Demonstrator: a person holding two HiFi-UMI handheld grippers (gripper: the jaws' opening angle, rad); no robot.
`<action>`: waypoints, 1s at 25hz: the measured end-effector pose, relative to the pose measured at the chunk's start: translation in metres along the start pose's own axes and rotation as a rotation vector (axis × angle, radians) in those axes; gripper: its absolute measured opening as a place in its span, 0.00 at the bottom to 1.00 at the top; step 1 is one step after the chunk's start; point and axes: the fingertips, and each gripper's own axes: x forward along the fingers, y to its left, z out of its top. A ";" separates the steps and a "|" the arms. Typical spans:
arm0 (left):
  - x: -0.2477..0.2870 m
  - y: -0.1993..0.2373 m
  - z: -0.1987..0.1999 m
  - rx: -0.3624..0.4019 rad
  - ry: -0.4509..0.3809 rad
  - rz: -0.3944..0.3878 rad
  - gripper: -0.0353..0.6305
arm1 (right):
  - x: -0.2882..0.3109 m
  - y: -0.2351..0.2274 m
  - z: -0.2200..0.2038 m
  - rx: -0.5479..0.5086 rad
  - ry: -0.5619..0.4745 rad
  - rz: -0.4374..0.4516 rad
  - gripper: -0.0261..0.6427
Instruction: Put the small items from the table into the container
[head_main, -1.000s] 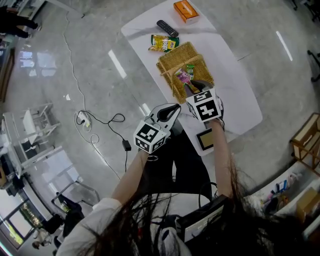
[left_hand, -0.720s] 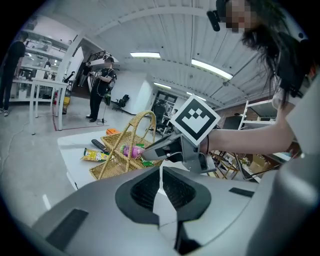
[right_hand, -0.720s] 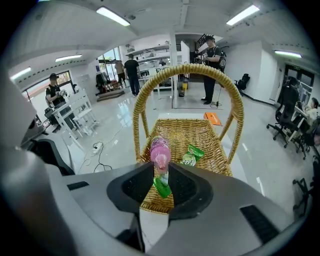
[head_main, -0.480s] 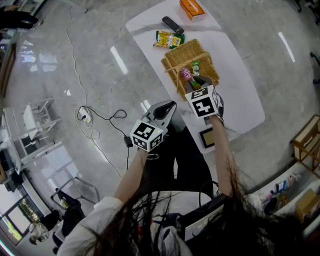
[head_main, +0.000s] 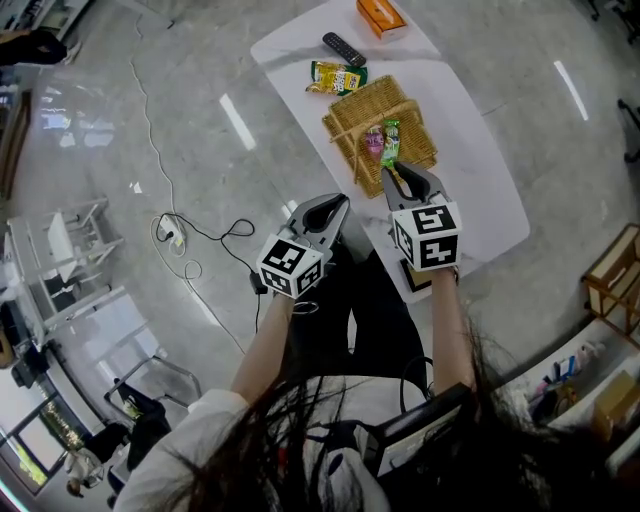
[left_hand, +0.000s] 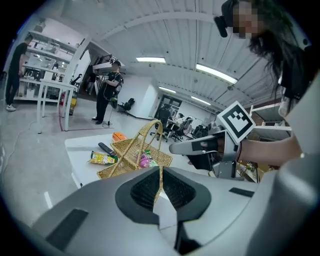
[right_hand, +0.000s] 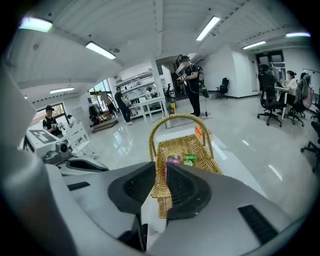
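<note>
My right gripper (head_main: 398, 176), near the basket (head_main: 347, 115), has jaws closing on nothing; my left gripper (head_main: 335, 207) holds its jaws a slit apart, empty; the packet (head_main: 336, 77) lies on the table (head_main: 480, 170) beside the basket (light, crinkly, probably slippery); I'd pinch its edge.

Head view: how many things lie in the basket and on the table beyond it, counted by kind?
Packets: 3 (yellow packet on the table; pink packet and green packet in the basket)
Remote: 1
Orange box: 1
Total: 5
</note>
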 end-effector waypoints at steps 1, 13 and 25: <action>-0.002 -0.001 0.001 -0.001 0.001 0.001 0.07 | -0.005 0.002 0.002 0.011 -0.016 -0.002 0.15; -0.042 -0.006 0.042 0.017 -0.028 0.008 0.07 | -0.044 0.030 0.003 0.199 -0.065 0.022 0.07; -0.071 -0.003 0.065 0.034 -0.021 -0.018 0.06 | -0.065 0.058 0.016 0.230 -0.067 -0.003 0.07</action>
